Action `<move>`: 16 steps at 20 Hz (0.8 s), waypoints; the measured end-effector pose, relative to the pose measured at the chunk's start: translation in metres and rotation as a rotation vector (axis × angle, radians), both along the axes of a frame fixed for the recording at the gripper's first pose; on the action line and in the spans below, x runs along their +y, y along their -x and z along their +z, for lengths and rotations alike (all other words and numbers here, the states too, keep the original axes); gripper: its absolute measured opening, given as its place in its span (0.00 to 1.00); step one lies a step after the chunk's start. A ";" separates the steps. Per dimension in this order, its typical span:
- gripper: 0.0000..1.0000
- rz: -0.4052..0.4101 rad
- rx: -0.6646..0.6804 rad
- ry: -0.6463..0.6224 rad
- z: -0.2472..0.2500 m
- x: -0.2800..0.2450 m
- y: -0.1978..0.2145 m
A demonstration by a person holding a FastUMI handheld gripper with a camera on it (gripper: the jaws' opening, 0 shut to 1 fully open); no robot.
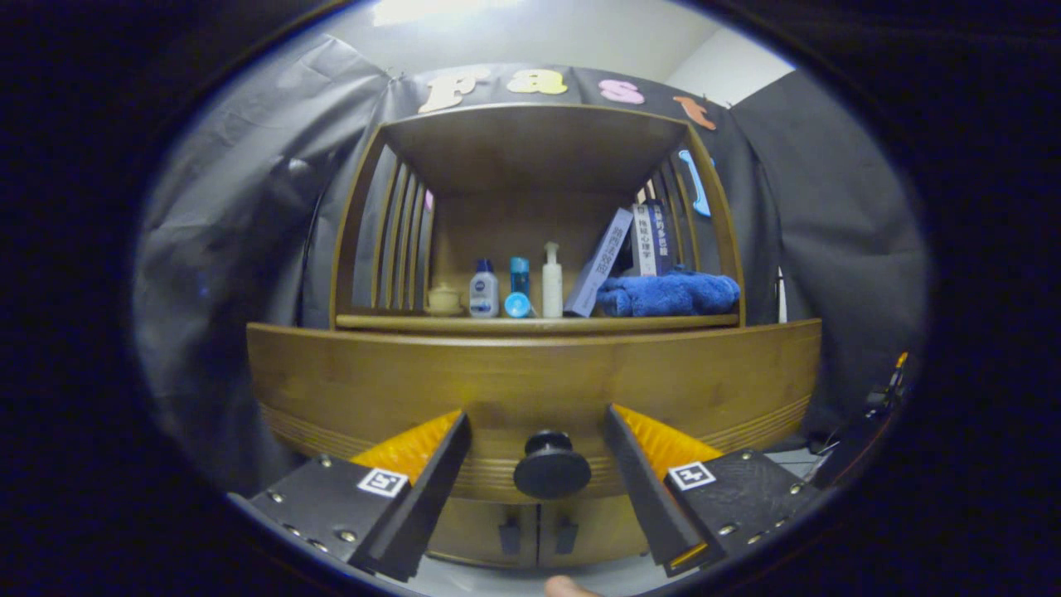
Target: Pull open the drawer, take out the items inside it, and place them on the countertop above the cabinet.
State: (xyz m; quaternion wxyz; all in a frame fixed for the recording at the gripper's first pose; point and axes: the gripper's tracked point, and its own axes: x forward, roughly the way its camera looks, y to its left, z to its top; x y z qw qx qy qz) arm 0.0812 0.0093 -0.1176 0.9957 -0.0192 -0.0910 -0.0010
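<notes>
While my gripper [537, 419] hangs in front of the wooden cabinet [331, 390], its two fingers are spread wide, pinching nothing. Between them, clear of both, sits the round dark knob [551, 468] of the drawer [530, 385]. Open air shows on each side of the knob, about the same on the left as on the right, and neither fingertip touches the wood.

The drawer front is flush and shut, a broad band of brown wood with fine grooves along its lower edge. Its contents are hidden behind it. Below the knob I see two small cabinet doors [539, 531] with a dark pull on each, meeting at a centre seam.

Above the drawer, the countertop [539, 322] shows as a thin front lip beneath an open shelf hutch with slatted sides. On it, from left to right, stand a small lidded pot [444, 300], a white bottle with a dark cap [484, 290], a blue bottle [519, 286], a white pump bottle [552, 282], leaning books [630, 253] and a folded blue towel [668, 294]. The bare strip of countertop lies along the front edge and at the far left, beside the pot.

A fingertip [568, 588] shows just beneath the fingers.
</notes>
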 end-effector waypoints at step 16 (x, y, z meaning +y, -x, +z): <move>0.99 0.010 -0.084 -0.092 0.001 0.002 -0.070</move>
